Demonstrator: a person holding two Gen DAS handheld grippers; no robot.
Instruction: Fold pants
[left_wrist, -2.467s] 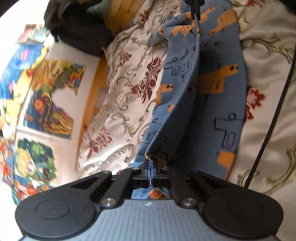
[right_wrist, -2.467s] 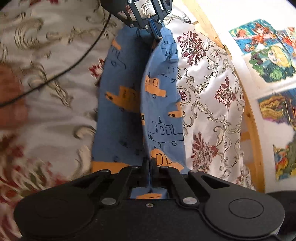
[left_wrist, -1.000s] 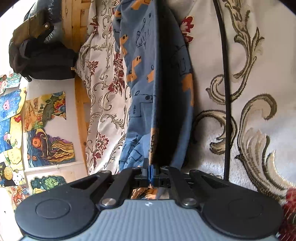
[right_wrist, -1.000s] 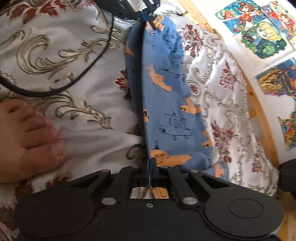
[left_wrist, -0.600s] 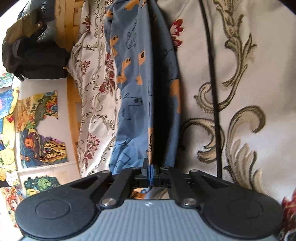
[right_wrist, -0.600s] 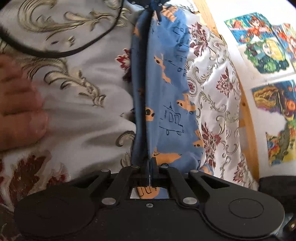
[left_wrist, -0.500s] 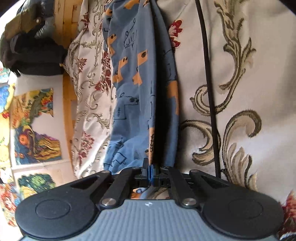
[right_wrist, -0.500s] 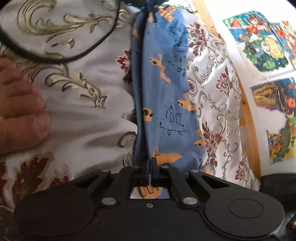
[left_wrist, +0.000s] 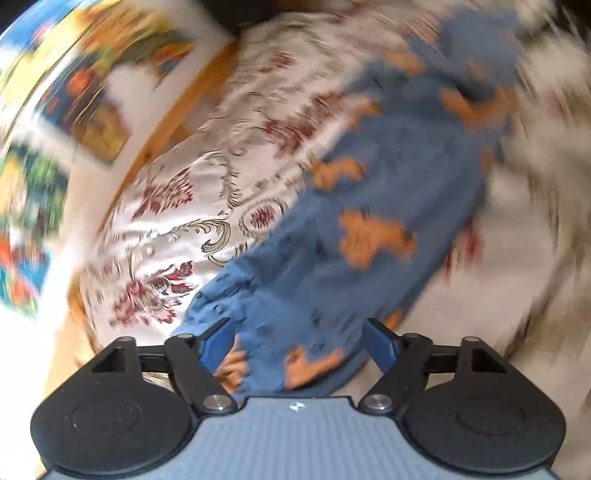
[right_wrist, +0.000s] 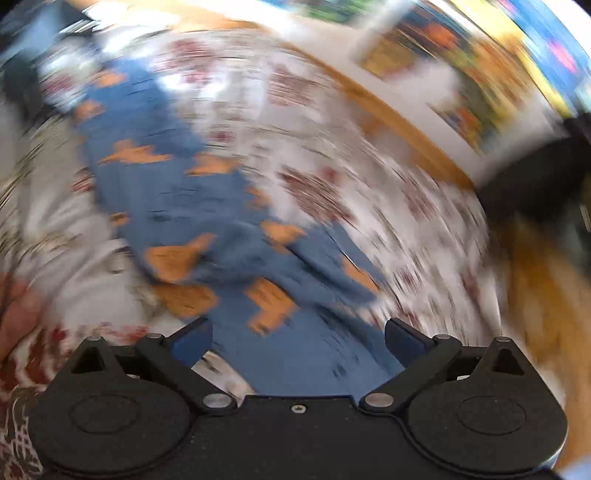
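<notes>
The left gripper (left_wrist: 300, 338) and right gripper (right_wrist: 297, 341) are both standing wide open, holding nothing. The blue cotton pants with orange prints (left_wrist: 373, 236) are lying ahead of the jaws on the cream floral bedspread (left_wrist: 192, 199). The loose fold is perhaps at risk of sliding open on this smooth cloth.

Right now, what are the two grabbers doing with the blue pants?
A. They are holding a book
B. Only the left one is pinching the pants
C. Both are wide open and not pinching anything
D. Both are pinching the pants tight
C: the left gripper and the right gripper both have their fingers spread wide, and the blue pants lie loose on the flowered bedspread between them.
</notes>
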